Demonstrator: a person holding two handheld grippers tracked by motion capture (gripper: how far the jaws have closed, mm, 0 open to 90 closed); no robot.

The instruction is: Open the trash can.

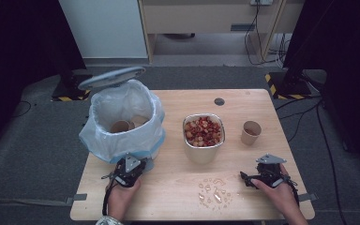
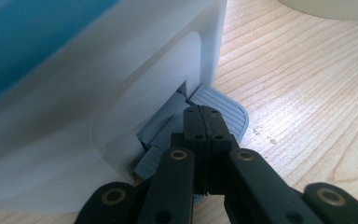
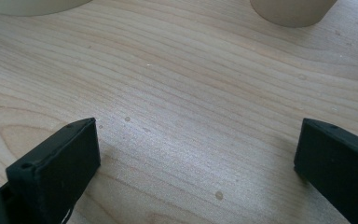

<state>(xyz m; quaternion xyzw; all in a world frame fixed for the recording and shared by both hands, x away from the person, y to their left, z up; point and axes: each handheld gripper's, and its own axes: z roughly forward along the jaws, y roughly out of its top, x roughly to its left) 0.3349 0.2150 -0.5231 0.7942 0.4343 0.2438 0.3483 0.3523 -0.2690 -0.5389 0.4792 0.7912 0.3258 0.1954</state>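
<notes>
A white pedal bin [image 1: 122,136] lined with a pale plastic bag stands at the table's left, its grey lid [image 1: 111,77] raised. My left gripper [image 1: 136,164] sits at the bin's base. In the left gripper view its jaws are shut together with nothing between them, and the left gripper [image 2: 204,112] rests its tips on the grey ribbed pedal [image 2: 226,109] under the bin wall [image 2: 121,84]. My right gripper [image 1: 251,177] lies on the wood at the front right. The right gripper [image 3: 196,154] is open, with bare table between its fingers [image 3: 60,158].
A metal container [image 1: 203,151] of red and pale pieces stands mid-table, with a paper cup [image 1: 251,132] to its right. Wet scraps [image 1: 214,191] lie near the front edge. Brown cups [image 1: 122,125] lie inside the bin. A dark round hole [image 1: 219,101] marks the table's back.
</notes>
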